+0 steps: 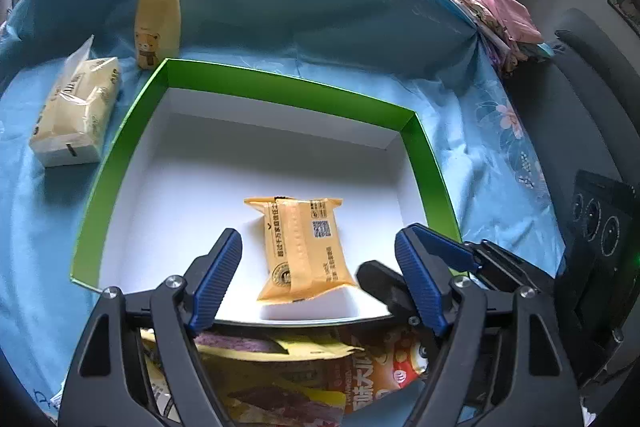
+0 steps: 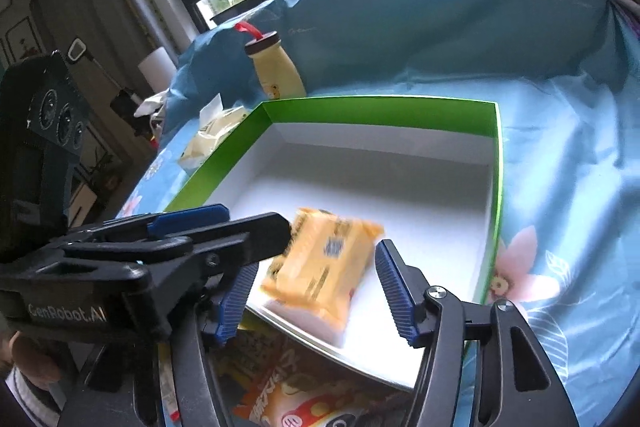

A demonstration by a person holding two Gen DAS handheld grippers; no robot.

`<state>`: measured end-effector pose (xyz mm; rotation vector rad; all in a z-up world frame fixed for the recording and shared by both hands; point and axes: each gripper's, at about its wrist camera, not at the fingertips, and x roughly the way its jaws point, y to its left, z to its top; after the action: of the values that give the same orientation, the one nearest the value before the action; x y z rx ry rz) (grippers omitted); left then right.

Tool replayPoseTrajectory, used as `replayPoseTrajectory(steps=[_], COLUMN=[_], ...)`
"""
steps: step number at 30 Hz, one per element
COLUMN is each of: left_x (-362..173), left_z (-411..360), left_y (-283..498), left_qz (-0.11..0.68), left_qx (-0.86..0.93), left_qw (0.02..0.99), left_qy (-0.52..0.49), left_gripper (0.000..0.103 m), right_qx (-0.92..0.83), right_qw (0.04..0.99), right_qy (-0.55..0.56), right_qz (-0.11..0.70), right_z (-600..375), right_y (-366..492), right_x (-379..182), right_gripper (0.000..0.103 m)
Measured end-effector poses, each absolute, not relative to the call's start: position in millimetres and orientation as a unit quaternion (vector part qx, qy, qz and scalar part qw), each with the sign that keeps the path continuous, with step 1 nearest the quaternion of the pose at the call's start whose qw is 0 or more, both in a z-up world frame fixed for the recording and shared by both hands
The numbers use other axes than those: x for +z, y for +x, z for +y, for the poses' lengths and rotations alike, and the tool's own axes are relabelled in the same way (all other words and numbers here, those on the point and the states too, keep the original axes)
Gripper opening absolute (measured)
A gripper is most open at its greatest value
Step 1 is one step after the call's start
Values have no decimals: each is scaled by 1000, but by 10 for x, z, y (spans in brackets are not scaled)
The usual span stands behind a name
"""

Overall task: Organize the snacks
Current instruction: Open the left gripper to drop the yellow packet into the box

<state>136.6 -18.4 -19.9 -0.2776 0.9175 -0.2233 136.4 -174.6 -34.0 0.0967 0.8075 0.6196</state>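
Where the blue cloth point(image 1: 360, 27) rises at the far side it covers whatever lies under it, and its near edge is cut off in both views. On it sits the box point(image 1: 280, 83), green outside and white inside, with its near wall hidden behind the grippers. A tissue pack point(image 1: 76, 107) lies left of the box, half hidden by the box wall in the right wrist view, and a yellow bottle point(image 1: 158, 23) stands at the far left corner. More snack bags point(image 1: 320, 367) lie near the box's near wall, mostly covered and hard to read. The left gripper point(image 1: 320, 271) has its jaws apart with nothing pressed between them. The right gripper point(image 2: 312, 291) also stands apart, its pads clear of the packet. The orange packet point(image 1: 304, 247) sits inside the box by the near wall, blurred in the right wrist view, so whether it rests flat there I cannot tell.
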Motion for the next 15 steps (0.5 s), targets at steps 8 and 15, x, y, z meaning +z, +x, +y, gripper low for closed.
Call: replayPoseTrajectory(steps=[8,15], left_x=[-115,-94], left_z=[-179,-122], left_y=[1178,962], left_qz=[429,421], left_qx=[-75,-52], left_qw=[894,901], left_qy=[-105,-95], left_gripper=[93,98], right_qx=[273,232], right_qw=[885,903], right_qy=[28,5], right_qz=[375,363], right_z=[-1833,-1925], right_y=[1197,991], right_x=[-253,-165], right_gripper=[64,72])
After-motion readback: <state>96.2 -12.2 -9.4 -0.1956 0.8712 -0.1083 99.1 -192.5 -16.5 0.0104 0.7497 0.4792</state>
